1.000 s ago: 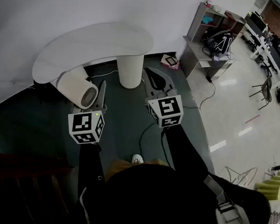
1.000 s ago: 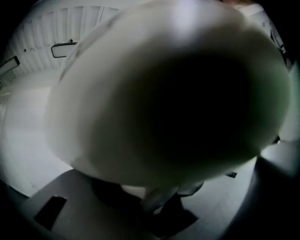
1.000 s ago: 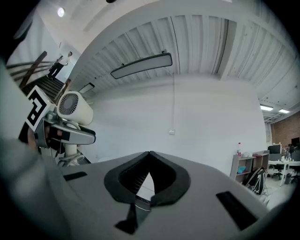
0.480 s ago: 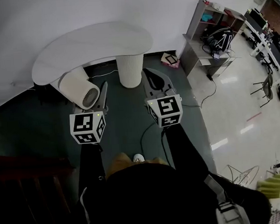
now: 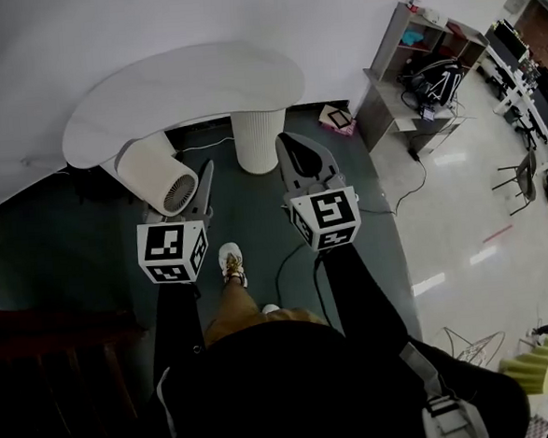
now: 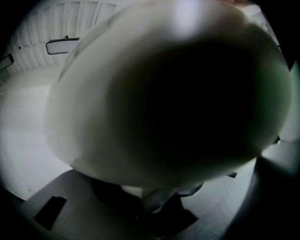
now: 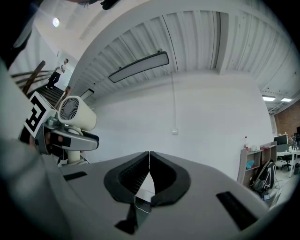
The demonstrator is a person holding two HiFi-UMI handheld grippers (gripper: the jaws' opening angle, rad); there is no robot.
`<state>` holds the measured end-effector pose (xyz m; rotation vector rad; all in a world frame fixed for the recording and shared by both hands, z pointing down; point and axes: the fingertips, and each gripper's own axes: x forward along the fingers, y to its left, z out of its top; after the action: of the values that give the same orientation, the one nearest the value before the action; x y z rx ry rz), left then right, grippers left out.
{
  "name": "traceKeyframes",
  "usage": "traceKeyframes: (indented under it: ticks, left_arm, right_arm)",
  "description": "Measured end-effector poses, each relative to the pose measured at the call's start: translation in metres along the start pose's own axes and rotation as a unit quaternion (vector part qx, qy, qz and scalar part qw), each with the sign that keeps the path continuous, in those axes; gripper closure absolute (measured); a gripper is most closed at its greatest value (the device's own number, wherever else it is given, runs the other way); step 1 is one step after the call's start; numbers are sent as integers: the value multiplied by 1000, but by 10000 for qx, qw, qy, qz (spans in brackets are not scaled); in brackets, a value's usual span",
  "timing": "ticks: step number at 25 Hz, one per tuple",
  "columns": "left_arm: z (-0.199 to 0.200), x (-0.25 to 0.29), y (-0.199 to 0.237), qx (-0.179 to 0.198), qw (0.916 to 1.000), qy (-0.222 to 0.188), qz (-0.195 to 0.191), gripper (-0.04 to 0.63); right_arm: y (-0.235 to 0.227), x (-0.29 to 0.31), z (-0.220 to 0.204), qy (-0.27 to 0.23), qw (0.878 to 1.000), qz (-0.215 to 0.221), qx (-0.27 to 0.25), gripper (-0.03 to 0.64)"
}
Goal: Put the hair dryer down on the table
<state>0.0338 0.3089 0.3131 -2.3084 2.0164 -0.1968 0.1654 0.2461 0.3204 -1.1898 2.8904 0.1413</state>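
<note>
Head view: a dark teal floor (image 5: 69, 237) takes up most of the lower frame, with pale glossy flooring to the right. On the teal floor stands a white kidney-shaped table (image 5: 181, 89) on a fluted white pedestal (image 5: 256, 140). A grey open shelf unit (image 5: 404, 73) holding bags stands against the wall, well right of the table.

The cream, barrel-bodied hair dryer (image 5: 154, 170) is in the air at the near left edge of the table, not resting on it. Its round grille faces back toward the person.

The left gripper (image 5: 190, 202) holds the dryer. In the left gripper view the pale barrel (image 6: 164, 93) fills nearly the whole frame. Its handle runs down between the jaws, which stand partly apart and are clamped on it.

The right gripper (image 5: 288, 147) hangs just right of the pedestal. In the right gripper view its jaws (image 7: 149, 154) are closed tip to tip with nothing between them. That view also shows the dryer (image 7: 75, 112) off to the left.

A white shoe (image 5: 230, 261) shows on the floor between the two grippers.
</note>
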Motion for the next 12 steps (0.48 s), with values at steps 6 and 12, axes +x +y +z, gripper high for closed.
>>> traceKeyframes:
  ticks: [6,12]
  left_arm:
    - [-10,30,26,-5,10000,64,-3,383]
    - [-13,63,62,1,10000,89,-44,382]
  right_arm:
    - [-8,39,-8,56,10000,34,69,589]
    - [-15,85,-13,126,9999,22,99,589]
